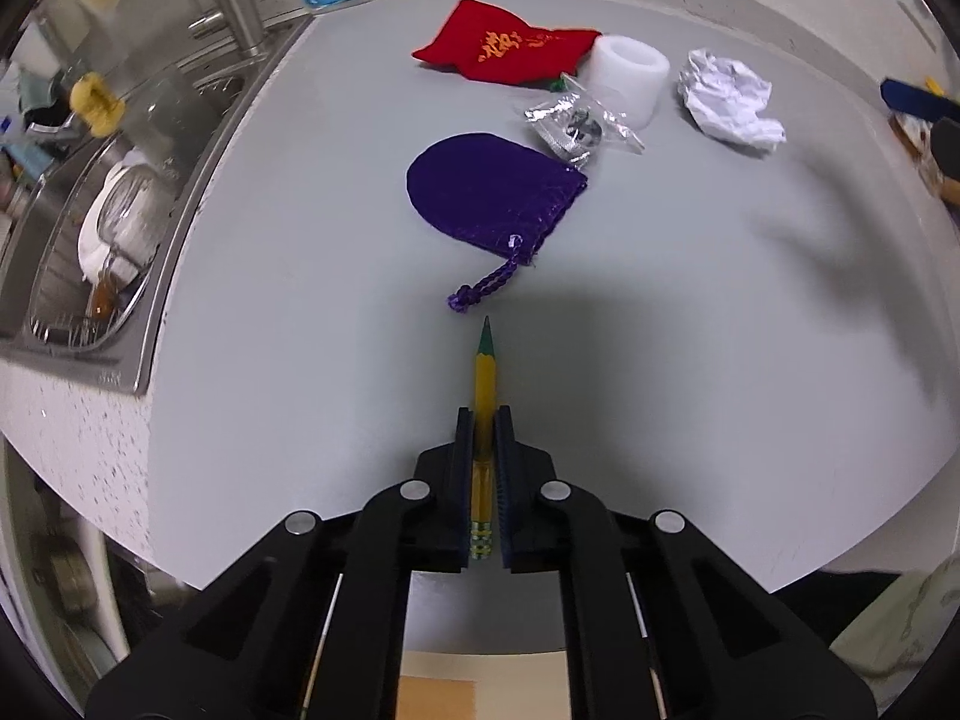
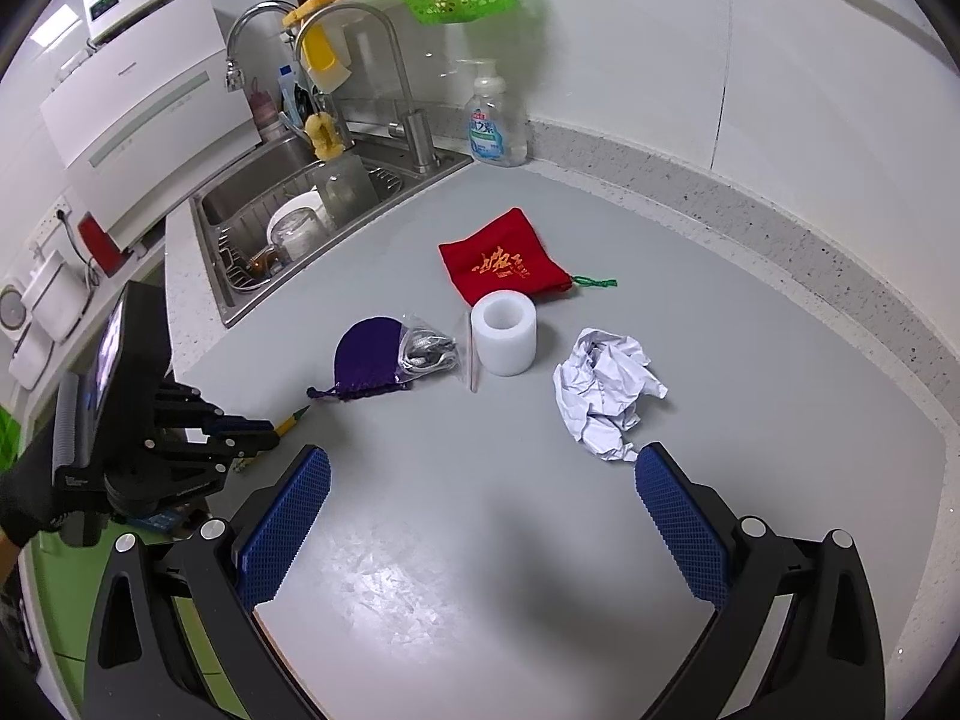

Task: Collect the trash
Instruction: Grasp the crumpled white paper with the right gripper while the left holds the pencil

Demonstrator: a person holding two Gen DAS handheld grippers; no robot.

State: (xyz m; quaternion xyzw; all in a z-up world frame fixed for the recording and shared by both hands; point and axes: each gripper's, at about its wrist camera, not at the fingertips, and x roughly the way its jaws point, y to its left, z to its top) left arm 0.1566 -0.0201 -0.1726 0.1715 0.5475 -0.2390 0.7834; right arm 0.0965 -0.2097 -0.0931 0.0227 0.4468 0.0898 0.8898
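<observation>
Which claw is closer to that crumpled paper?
Right. The right claw hangs open with one finger just beside the paper. The left claw is far across the counter, shut on a pencil.

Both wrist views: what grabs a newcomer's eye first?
The yellow pencil clamped lengthwise in the left gripper, tip toward the purple pouch just beyond. Further back, the red pouch near the sink. The crumpled paper lies just ahead of the right gripper, jaws wide open.
</observation>
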